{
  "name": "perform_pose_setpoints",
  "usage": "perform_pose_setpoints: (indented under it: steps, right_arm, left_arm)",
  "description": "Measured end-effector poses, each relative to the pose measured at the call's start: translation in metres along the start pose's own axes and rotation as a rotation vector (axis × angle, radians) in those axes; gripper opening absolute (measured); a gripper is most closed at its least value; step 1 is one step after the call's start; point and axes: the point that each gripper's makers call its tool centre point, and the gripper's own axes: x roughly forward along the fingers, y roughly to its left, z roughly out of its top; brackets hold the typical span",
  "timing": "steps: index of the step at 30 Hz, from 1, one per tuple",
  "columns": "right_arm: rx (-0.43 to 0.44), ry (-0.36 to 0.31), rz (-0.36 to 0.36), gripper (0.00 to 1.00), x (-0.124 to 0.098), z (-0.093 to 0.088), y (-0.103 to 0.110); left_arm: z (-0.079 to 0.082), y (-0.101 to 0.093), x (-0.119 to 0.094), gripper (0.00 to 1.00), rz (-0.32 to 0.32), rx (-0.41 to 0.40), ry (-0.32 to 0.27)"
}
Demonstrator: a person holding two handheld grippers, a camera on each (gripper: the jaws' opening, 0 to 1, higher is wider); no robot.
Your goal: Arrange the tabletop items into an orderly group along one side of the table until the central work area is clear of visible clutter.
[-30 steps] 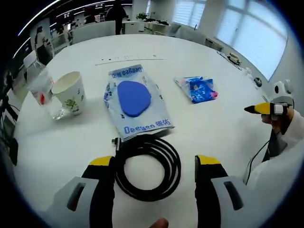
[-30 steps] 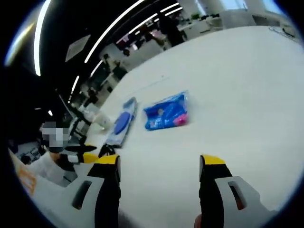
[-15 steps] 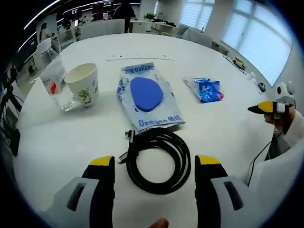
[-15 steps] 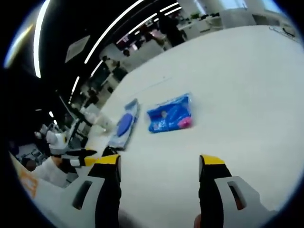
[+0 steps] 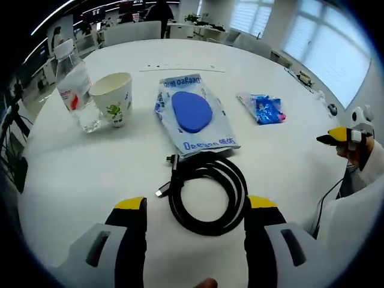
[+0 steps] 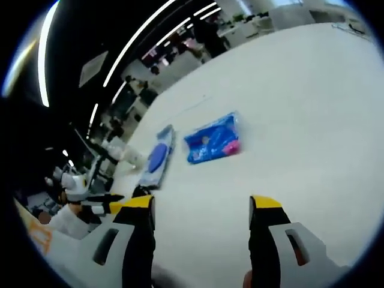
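While both grippers hover with fingers spread wide and empty, the left gripper (image 5: 189,207) faces a coiled black cable (image 5: 207,192) on the white tabletop (image 5: 90,174). Beyond lie a blue-pad packet (image 5: 195,120), paper cup (image 5: 113,97), water bottle (image 5: 75,87) and blue snack pouch (image 5: 264,109). The right gripper (image 6: 201,207) hangs over bare tabletop.

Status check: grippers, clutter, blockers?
Left gripper open above the coiled cable. Right gripper open, empty. Bottle, cup, pouch, blue packet lie spread across table. Nothing blocking.
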Motion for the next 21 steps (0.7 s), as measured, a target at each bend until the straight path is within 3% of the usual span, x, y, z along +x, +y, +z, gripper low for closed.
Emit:
perform_pose_setpoints:
  steps: [5, 15, 21]
  right_arm:
    - [0.017, 0.006, -0.018, 0.61, 0.001, -0.005, -0.009]
    - [0.018, 0.009, -0.015, 0.60, 0.005, 0.000, -0.007]
    - [0.007, 0.029, -0.009, 0.59, 0.004, -0.008, -0.004]
  left_arm:
    - [0.002, 0.003, -0.001, 0.65, 0.001, -0.021, -0.007]
    - [-0.003, 0.012, 0.007, 0.61, 0.024, -0.038, 0.021]
    - [-0.008, 0.010, 0.010, 0.56, 0.029, -0.056, 0.016]
